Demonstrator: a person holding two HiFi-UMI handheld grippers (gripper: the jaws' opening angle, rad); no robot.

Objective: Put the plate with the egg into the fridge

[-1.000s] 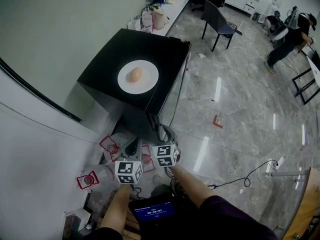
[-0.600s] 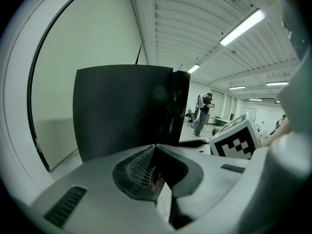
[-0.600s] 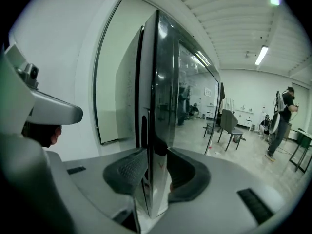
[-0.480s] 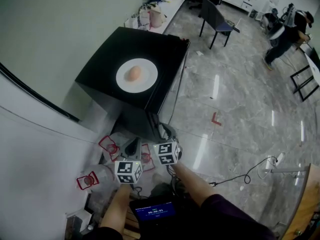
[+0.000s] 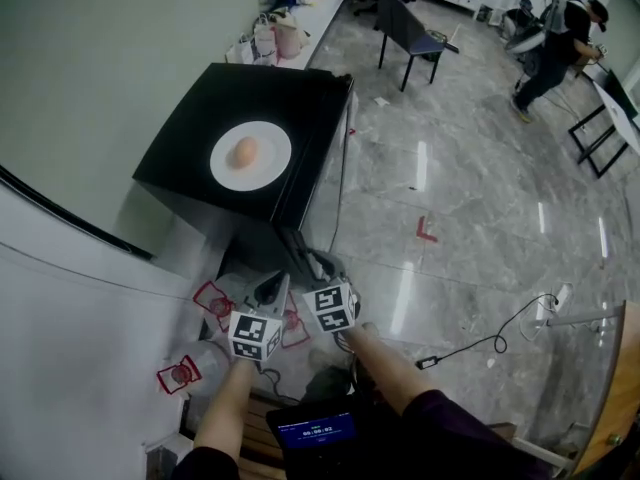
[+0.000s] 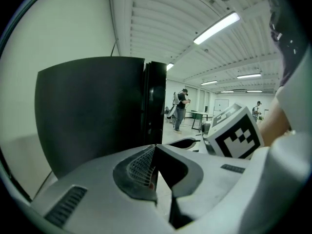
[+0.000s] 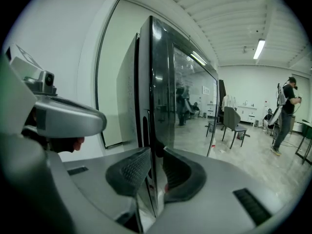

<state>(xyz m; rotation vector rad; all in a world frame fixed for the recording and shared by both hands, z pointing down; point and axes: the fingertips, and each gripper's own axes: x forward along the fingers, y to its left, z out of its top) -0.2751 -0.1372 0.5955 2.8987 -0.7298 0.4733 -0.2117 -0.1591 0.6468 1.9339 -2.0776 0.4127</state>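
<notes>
A white plate with a brown egg on it rests on top of the black fridge, whose door is closed. Below the fridge's front, both grippers are held side by side. My right gripper has the fridge door's edge between its jaws, which are closing, and the pads touch both sides of it. My left gripper is shut with nothing in it, just left of the right one, facing the fridge's dark side.
A pale wall runs along the left. Red tape marks lie on the floor by the grippers, and another red mark sits further out. A chair and a person are far off. A cable lies at the right.
The head view has shifted, so the fridge and plate sit lower and further left in the picture. Both grippers stay close together at the fridge's front.
</notes>
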